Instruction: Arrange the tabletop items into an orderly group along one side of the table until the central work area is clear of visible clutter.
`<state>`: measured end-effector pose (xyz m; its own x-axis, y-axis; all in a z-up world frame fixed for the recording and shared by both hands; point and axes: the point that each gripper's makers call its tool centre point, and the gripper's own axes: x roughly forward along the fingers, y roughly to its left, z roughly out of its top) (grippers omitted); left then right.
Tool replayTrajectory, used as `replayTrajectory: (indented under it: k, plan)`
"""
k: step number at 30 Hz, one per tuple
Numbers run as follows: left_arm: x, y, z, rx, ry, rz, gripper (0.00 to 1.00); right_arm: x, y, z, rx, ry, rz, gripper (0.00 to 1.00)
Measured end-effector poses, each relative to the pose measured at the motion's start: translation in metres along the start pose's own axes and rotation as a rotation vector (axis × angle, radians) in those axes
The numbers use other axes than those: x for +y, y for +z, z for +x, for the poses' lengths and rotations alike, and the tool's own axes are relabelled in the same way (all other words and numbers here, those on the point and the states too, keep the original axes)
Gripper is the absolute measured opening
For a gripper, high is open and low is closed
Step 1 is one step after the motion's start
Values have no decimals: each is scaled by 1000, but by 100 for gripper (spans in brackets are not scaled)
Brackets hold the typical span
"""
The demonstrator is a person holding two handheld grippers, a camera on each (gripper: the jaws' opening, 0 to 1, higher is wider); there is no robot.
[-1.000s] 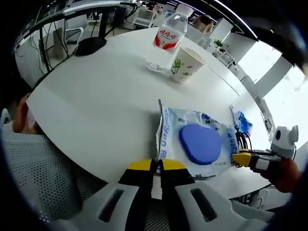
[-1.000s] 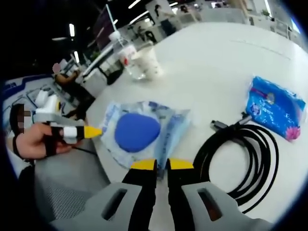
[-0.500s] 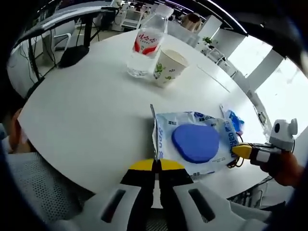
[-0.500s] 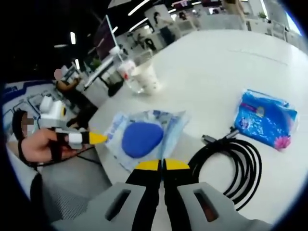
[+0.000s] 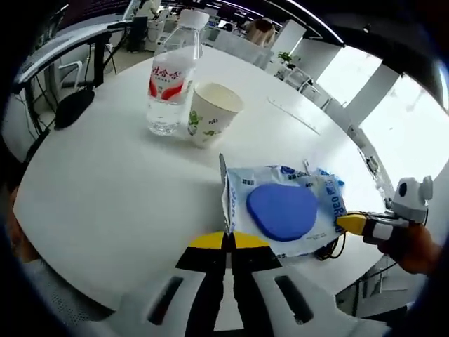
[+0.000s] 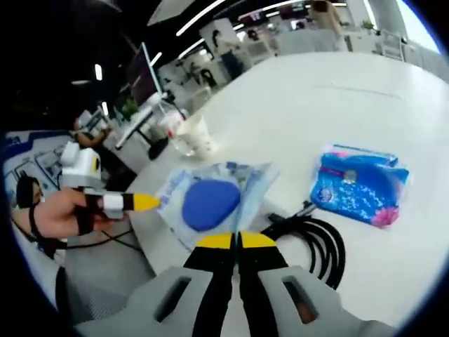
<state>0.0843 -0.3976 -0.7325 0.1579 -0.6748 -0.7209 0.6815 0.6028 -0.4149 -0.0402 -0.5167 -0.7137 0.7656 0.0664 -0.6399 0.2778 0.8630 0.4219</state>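
Wet-wipes pack [image 5: 284, 210]: a flat, pale pouch with a blue oval lid, lying near the table's close edge; both grippers pinch it, one at each end.
Left gripper [image 5: 225, 241]: yellow-tipped jaws closed on the pack's near-left edge seam.
Right gripper [image 6: 235, 240]: jaws closed on the pack's opposite edge (in the left gripper view it enters from the right, its tip at the pack's far end).
Water bottle [image 5: 168, 76]: upright, just beside a paper cup [image 5: 210, 114], farther back on the white table [image 5: 105, 168].
Black cable [image 6: 312, 246]: coiled, right beside the pack.
Blue tissue packet [image 6: 359, 184]: flat, just past the cable.
Step in hand: carrying the pack, held two-handed, probably toward the bottle and cup.
Next move: both hands travel together, set it down beside the cup, then release.
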Motion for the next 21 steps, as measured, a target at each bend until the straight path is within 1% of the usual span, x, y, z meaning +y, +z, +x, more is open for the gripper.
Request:
replayTrajectory:
  k: [5,10,14,21]
  plan:
    - [-7,6,10,5,-10,10,0,-5,2,-3,-10,-15,14,0]
    - [-12,13,19,5,-19,0,0,-12,4,-4,-16,-29,25,0]
    - [-16,20,27,2,-27,1,0,-17,10,-6,-31,-40,38,0]
    - [-22,34,38,-14,-35,-13,0,-29,22,-1,-43,-54,44,0]
